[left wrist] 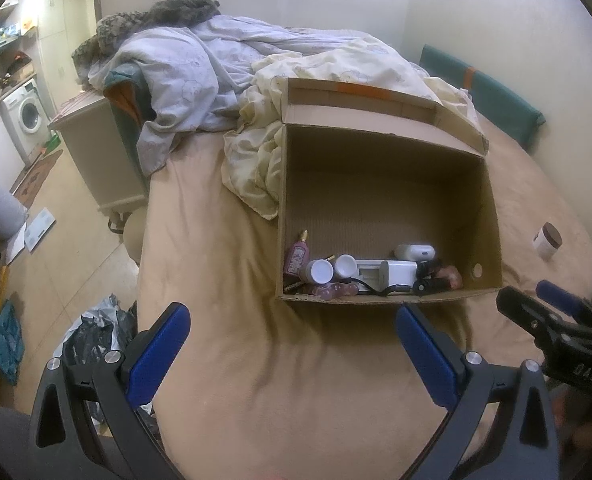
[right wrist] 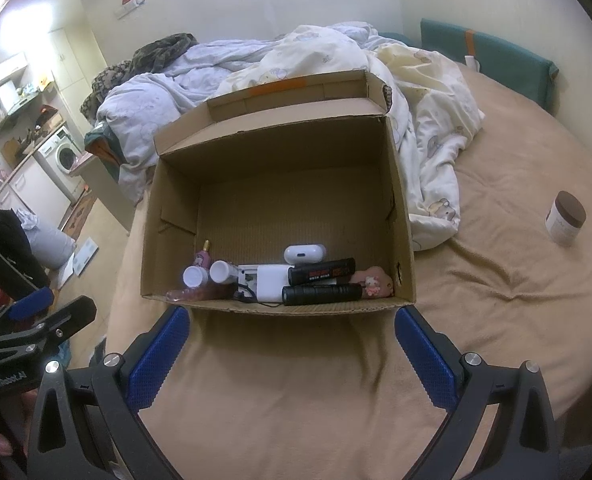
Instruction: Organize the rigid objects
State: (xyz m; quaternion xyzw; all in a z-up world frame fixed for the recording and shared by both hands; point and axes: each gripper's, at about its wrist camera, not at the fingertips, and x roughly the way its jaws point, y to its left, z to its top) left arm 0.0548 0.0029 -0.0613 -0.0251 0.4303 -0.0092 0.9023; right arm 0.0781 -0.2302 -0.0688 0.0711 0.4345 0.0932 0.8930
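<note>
Your left gripper point(left wrist: 292, 320) stands released, its blue pads spread wide at the bottom of the left wrist frame and nothing between them; it is held above bare tan bed sheet point(left wrist: 236, 360). Your right gripper point(right wrist: 292, 320) is likewise released and empty, fingers splayed at the bottom of its own frame, just short of the near wall of the cardboard box point(right wrist: 176, 216). The box sits open on the sheet at frame centre in both views, its far flap raised. Its contents are packed along the near wall: a pink perfume bottle point(right wrist: 202, 258) at the left, two white-capped bottles point(right wrist: 195, 276) beside it, a white charger block point(right wrist: 270, 280) in the middle, a white earbud case point(right wrist: 304, 253) behind that, two black cylinders point(right wrist: 322, 294) lying flat to the right, and a pink figurine point(right wrist: 372, 280) at the right corner. The far half of the box floor is bare. One brown-lidded jar point(right wrist: 567, 218) remains outside, standing on the sheet at the right edge of the frame, well apart from the box. A crumpled duvet point(right wrist: 427, 120) lies against the box's far and right sides. A washing machine point(left wrist: 30, 114) shows at the left of the left wrist frame.
</note>
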